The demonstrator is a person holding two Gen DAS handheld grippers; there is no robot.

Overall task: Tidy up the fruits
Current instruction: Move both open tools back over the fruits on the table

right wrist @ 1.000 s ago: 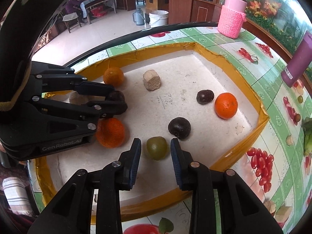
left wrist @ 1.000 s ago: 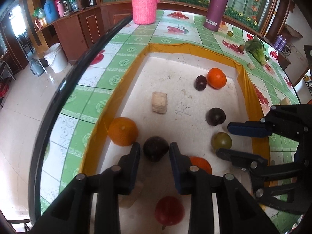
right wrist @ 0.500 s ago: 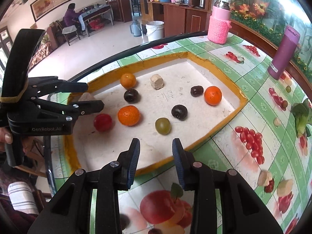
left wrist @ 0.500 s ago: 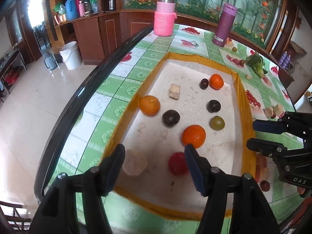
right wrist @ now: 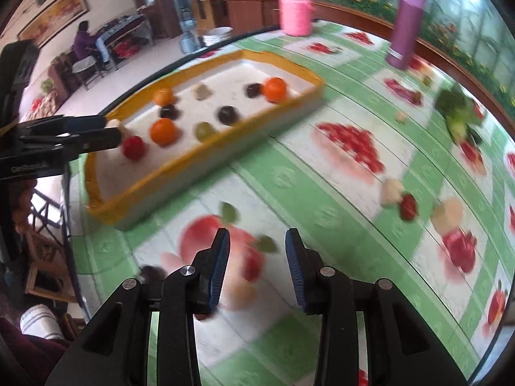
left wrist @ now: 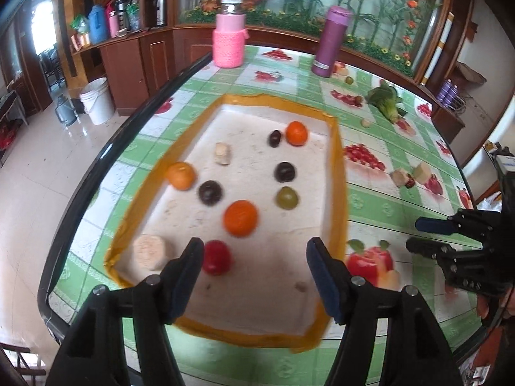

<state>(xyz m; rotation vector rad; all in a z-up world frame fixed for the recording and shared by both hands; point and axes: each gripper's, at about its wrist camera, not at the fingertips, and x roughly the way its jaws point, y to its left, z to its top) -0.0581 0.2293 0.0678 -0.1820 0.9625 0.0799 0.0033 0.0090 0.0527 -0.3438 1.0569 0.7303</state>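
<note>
Hanging over the tray's [left wrist: 338, 173] near end, the left tool [left wrist: 254, 267] is seen wide open and empty, its jaws just spread; the right tool [right wrist: 257, 263], partly open, holds nothing over the tabletop [right wrist: 322, 193]; fruits [left wrist: 240, 218] lie inside the tray.

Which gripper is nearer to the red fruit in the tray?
Left. The left gripper hangs over the tray's near end beside the red fruit; the right gripper is outside the tray.
</note>
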